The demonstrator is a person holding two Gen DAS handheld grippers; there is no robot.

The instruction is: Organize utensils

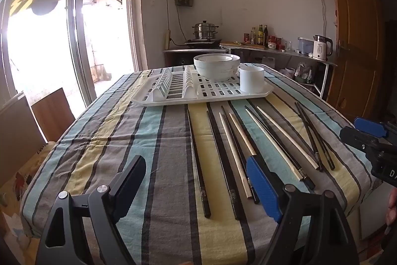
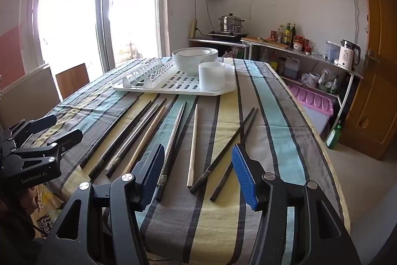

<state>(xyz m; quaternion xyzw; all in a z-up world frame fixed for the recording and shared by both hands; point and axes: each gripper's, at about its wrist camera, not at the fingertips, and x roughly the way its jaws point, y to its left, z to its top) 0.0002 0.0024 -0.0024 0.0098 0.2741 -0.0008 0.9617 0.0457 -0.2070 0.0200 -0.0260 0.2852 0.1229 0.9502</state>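
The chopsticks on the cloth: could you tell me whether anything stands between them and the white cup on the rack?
Nothing visible does. The chopsticks lie on bare cloth short of the rack, and the cup stands open-topped near its front edge.

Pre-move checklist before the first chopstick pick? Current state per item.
1. Left gripper jaws open, nothing between them: ok.
2. Right gripper jaws open, nothing held: ok.
3. Chopsticks loose on the tablecloth, none gripped: ok.
4. Dark and pale chopsticks lie mixed and some cross, so a single clean pick: not ok.
5. White cup stands upright on the drying rack: ok.
6. Whether the cup is empty: cannot tell.
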